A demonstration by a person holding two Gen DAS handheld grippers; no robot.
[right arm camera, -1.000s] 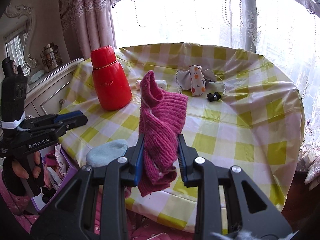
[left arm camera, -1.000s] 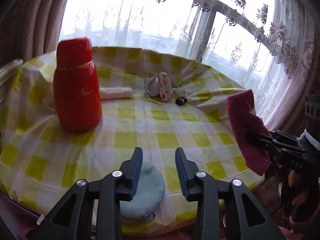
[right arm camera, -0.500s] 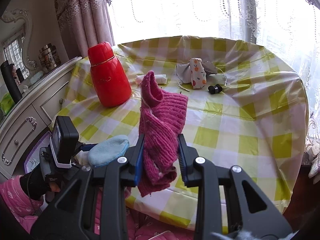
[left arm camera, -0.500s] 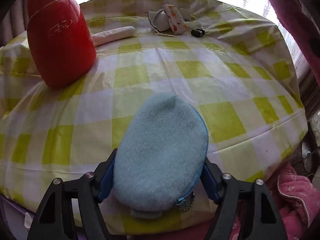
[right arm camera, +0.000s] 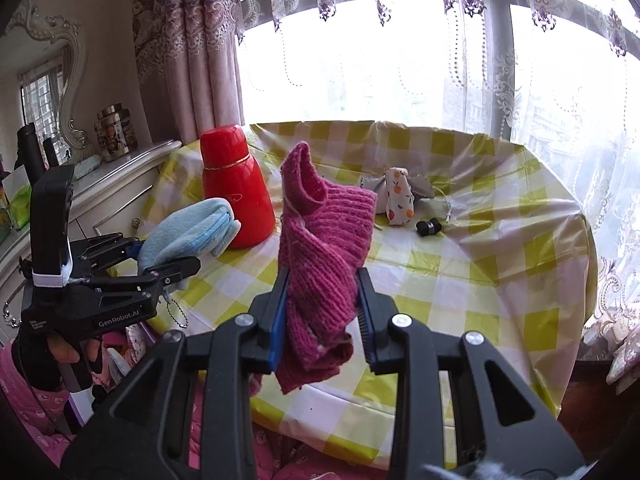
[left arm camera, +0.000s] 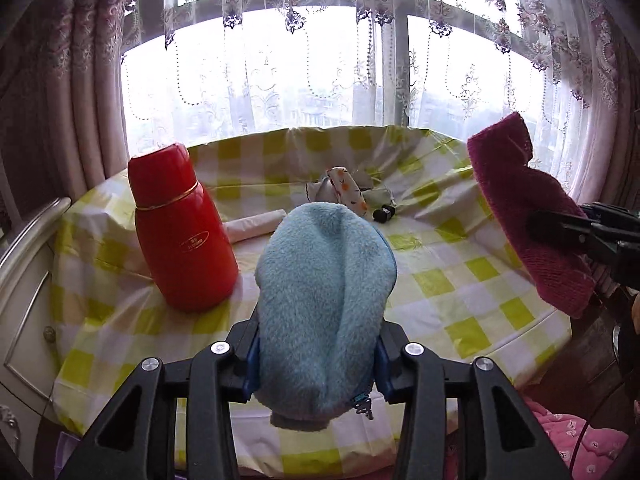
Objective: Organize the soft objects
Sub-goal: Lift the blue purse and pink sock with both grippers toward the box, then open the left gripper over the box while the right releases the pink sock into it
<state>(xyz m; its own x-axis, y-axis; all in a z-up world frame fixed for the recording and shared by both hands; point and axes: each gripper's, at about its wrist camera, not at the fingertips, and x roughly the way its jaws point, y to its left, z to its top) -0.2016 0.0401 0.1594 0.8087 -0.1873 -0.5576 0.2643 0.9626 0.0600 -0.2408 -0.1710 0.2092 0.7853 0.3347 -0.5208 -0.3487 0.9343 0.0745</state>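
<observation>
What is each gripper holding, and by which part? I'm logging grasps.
The left gripper pinches the fluffy blue pouch near its zipper end; the right gripper grips the magenta knit piece near its lower end.

Red flask (left arm camera: 182, 232) blocks table's (left arm camera: 460, 280) left; middle, right cloth bare; small clutter (left arm camera: 348, 196) far side.

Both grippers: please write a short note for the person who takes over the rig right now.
Left gripper: its jaws have just been closing, now shut on the blue fluffy pouch, held above the table.
Right gripper: shut on the magenta knit piece, also in the air.
Done: both picked up.
Left: put both away; the patterned cloth and white roll remain beside the red flask.
</observation>
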